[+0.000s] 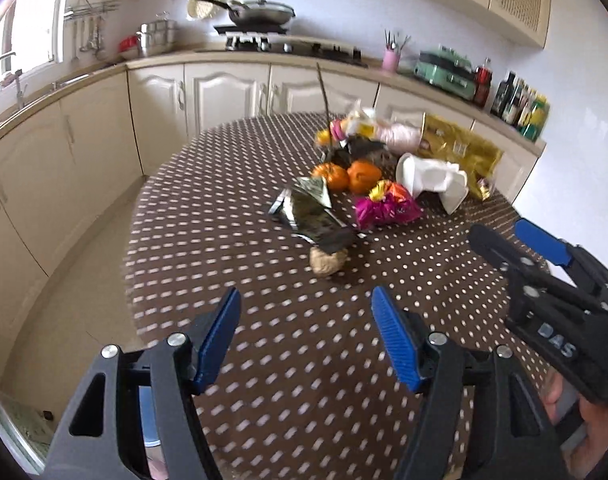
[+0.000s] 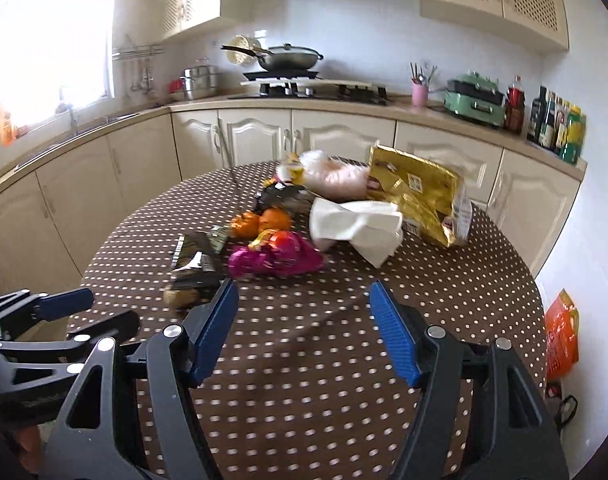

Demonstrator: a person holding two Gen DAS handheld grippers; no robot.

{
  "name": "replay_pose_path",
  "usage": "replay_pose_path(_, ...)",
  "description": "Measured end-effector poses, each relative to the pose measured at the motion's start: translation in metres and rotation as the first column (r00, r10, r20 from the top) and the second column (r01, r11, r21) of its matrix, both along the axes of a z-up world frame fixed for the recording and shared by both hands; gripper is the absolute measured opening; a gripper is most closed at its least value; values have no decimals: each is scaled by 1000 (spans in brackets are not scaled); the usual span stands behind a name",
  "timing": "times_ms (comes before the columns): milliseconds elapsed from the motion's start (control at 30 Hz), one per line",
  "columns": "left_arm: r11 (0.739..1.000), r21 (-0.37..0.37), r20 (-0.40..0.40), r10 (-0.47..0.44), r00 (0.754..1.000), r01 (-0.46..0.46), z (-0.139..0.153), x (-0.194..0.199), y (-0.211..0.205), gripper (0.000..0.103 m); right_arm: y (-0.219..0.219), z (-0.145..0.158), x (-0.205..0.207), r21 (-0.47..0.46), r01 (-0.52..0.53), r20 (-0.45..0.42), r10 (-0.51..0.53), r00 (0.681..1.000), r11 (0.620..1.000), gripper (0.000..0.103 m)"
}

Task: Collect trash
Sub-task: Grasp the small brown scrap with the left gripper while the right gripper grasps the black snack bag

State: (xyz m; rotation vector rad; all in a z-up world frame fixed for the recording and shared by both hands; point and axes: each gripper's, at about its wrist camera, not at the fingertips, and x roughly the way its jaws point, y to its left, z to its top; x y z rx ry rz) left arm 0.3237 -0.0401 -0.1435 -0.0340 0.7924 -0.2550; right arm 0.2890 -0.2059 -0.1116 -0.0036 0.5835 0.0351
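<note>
2 grippers: left gripper (image 1: 306, 334) and right gripper (image 2: 304, 330) hang over the table (image 1: 304, 360), jaws wide, empty.
Trash: ahead of both jaws, well apart from them.
Foil wrapper (image 1: 312, 216): light, crinkly, slippery; pinch a raised edge.
Tissue (image 2: 360, 228): soft, weightless; grab the bunched middle.
Oranges (image 1: 348, 176): likely not trash.

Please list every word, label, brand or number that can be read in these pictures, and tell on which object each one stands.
"DAS": raised letters on the black body of the right gripper, seen from the left wrist view; the word may run on.
Gold bag: printed labels, too blurred to read.
Dark snack wrapper: print unreadable.
Bottles on the counter: labels too small.
</note>
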Motion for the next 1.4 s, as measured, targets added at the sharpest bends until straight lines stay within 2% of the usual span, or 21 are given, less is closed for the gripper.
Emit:
replay_pose_path(100, 1000, 15, -29, -16, 999, 17, -10, 16, -17, 66, -10, -5, 4, 12, 5, -18, -5, 1000, 1000, 70)
replay_pose_path(200, 999, 25, -63, -22, 998, 24, -18, 33, -24, 52, -13, -9, 9, 21, 3, -31, -2, 1000, 1000, 71)
replay_pose_path(367, 999, 50, -80, -13, 997, 17, -25, 58, -33, 44, -15, -12, 19, 32, -12, -51, 13, 999, 999, 71)
replay_pose_path(400, 999, 50, -81, -13, 997, 17, -24, 58, -32, 41, -14, -12, 20, 31, -13, -53, 15, 998, 999, 71)
replay_pose_path(433, 998, 52, -83, -18, 996, 23, -24, 60, -32, 30, -12, -13, 22, 28, -16, -55, 17, 998, 999, 71)
replay_pose_path(467, 998, 51, -85, -26, 996, 30, -24, 61, -33, 24, -11, -13, 23, 27, -19, -59, 21, 998, 999, 71)
replay_pose_path(600, 999, 26, -82, -31, 996, 33, -22, 50, -22, 24, 0, -12, 27, 31, -44, -65, 45, 997, 999, 71)
replay_pose_path(733, 999, -30, -69, -41, 997, 39, -16, 29, -1, 24, 16, -12, 32, 37, -83, -78, 86, 993, 996, 71)
replay_pose_path(867, 997, -64, -28, 41, 999, -43, -4, 13, 37, 24, 40, -11, 41, 46, -151, -103, 155, 983, 988, 71)
replay_pose_path(1000, 989, -53, -4, 137, 991, -137, 2, 9, 72, 24, 72, -13, 59, 44, -219, -145, 223, 964, 975, 71)
replay_pose_path(1200, 980, -75, -10, 184, 983, -184, 0, 5, 105, 24, 105, -25, 92, 1, -240, -230, 234, 945, 971, 71)
replay_pose_path(1233, 979, -80, -12, 186, 982, -187, -1, 5, 108, 24, 107, -28, 96, 2, -239, -252, 232, 939, 971, 69)
replay_pose_path(1267, 979, -82, -15, 188, 982, -189, -3, 5, 111, 24, 107, -32, 100, 7, -242, -273, 234, 933, 970, 56)
replay_pose_path(1300, 979, -83, -17, 188, 982, -189, -4, 4, 114, 24, 107, -37, 106, 18, -244, -306, 237, 922, 970, 48)
replay_pose_path(1333, 978, -85, -19, 189, 982, -190, -5, 3, 116, 24, 105, -37, 106, 28, -244, -305, 241, 921, 969, 47)
replay_pose_path(1367, 977, -92, -22, 190, 981, -192, -6, 2, 119, 24, 104, -36, 106, 31, -245, -302, 243, 922, 969, 39)
replay_pose_path(1400, 976, -97, -24, 191, 981, -192, -7, 1, 121, 24, 104, -35, 104, 21, -247, -297, 242, 924, 969, 38)
